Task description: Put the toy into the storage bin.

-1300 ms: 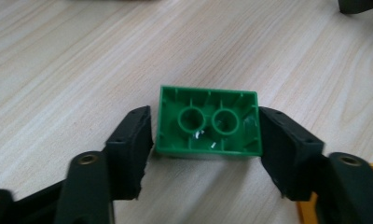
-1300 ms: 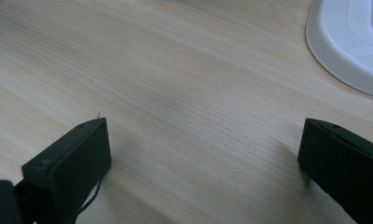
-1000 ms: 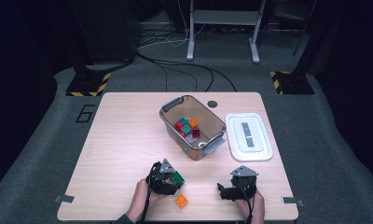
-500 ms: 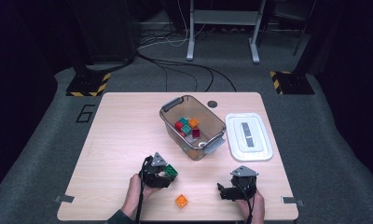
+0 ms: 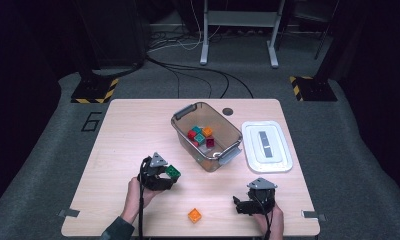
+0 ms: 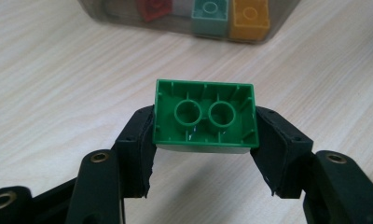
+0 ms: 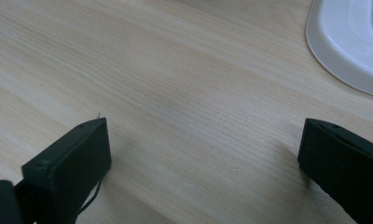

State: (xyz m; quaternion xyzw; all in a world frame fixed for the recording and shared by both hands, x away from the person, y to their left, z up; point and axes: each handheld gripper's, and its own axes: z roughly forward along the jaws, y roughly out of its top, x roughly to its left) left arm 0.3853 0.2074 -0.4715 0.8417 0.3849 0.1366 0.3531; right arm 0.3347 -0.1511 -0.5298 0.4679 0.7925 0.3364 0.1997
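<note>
Left tool (image 5: pixel 169 176): clenched on a green brick (image 6: pixel 205 116), gripped by its short ends, hollow underside toward the tool's camera; in the high view the brick (image 5: pixel 172 171) hangs clear of the worktop, left of the bin.
Why held so: a grip across the ends leaves the long faces free, which looks suited to carrying it over the bin's rim and letting go inside; a judgement, not a certainty.
Right tool (image 5: pixel 242 206): released, jaws wide apart with bare wood between them, parked low at the worktop's near right corner, seemingly waiting its turn.
Bin (image 5: pixel 184 131): clear, smoky plastic with grey handles, set slantwise at the worktop's middle; red, teal and orange bricks already lie inside, so it reads as the collecting point.
Lid (image 5: pixel 251 150): white, laid flat just right of the bin, off so the opening stays free.
Orange brick (image 5: pixel 194 215): alone near the front edge, between the two hands, likely next to be picked.
Worktop (image 5: pixel 128 130): pale wood-grain board, matte, with metal brackets at the front corners and a small dark disc behind the bin.
Room: dim; grey carpet marked with a "6" at the left, black-and-yellow striped blocks at both sides, cables trailing to a metal stand behind.
</note>
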